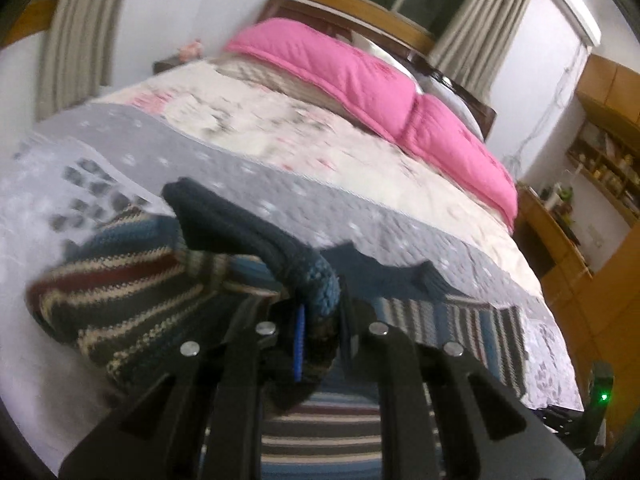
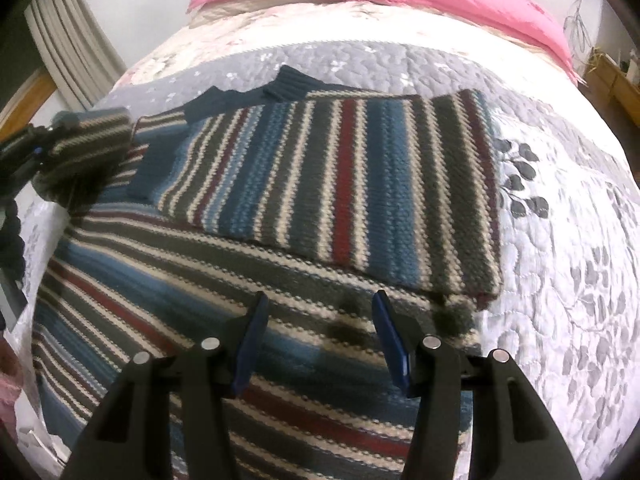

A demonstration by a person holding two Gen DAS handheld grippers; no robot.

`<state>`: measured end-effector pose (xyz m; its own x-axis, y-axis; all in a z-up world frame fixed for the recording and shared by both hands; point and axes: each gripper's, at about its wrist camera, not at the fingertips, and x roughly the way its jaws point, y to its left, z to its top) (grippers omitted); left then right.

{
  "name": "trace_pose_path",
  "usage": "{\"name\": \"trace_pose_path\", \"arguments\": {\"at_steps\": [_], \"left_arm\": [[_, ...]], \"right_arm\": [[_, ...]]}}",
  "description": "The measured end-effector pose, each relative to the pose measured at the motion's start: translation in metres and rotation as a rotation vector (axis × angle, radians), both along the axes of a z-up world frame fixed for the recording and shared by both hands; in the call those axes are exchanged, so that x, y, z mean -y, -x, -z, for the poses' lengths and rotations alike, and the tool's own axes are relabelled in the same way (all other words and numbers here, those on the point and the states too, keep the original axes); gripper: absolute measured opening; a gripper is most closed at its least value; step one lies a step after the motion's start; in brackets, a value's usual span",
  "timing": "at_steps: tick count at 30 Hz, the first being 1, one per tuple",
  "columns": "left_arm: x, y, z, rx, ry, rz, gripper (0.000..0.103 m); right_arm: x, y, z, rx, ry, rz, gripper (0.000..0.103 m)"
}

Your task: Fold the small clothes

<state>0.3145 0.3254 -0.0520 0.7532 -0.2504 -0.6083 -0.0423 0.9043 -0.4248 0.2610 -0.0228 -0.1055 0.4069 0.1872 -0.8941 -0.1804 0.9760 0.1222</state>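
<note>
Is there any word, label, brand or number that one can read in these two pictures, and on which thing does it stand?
None can be read.
Striped sweater: no tag or print shows.
Quilt: only leaf and flower patterns.
Shelf items: too small and blurred to read.
Left tongs and right tongs: no marking shows.

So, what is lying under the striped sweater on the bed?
The striped sweater lies on the grey quilt. Whatever is between them is covered.
</note>
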Motion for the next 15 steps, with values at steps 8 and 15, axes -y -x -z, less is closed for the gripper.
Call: {"name": "trace_pose_path", "arguments": {"at_steps": [8,15], "left_arm": [[0.052,-0.012,0.02,-0.028,0.002,0.045,0.012],[0.09,-0.024,0.036,-0.079,0.038,0.126,0.014]], "right_arm": [[0.015,0.0,0.006,-0.006,-0.014,0.027,0.054],[0.022,-0.005,0.018,-0.032,-0.031,0.057,0.054]]}}
